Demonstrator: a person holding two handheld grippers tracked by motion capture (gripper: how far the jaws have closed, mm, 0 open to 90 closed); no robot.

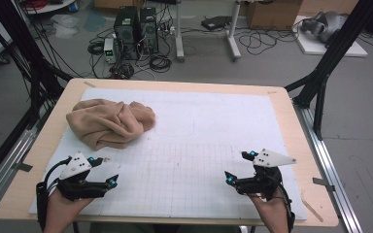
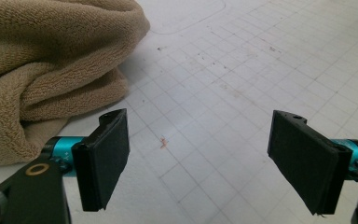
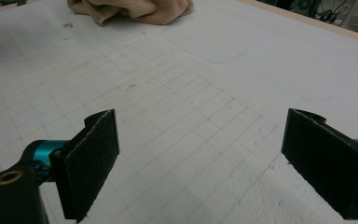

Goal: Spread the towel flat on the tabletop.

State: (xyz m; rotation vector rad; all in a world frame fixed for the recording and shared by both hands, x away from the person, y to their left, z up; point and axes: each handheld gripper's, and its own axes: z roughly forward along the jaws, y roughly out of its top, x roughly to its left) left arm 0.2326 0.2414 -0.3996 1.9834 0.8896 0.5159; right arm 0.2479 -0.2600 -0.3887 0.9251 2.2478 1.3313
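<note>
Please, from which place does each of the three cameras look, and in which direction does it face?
High view: above the person's side, facing forward and down on the table; shows both forearms, left gripper, right gripper.
Left gripper view: on the left gripper, looking low along its open jaws at the towel.
Right gripper view: on the right gripper, looking across the mat between its open jaws.
Shared: all three show the towel and gridded mat.

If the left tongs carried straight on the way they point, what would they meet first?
Probably the bare white gridded mat; the open left tongs aim just right of the crumpled tan terry towel, though depth is unclear.
</note>
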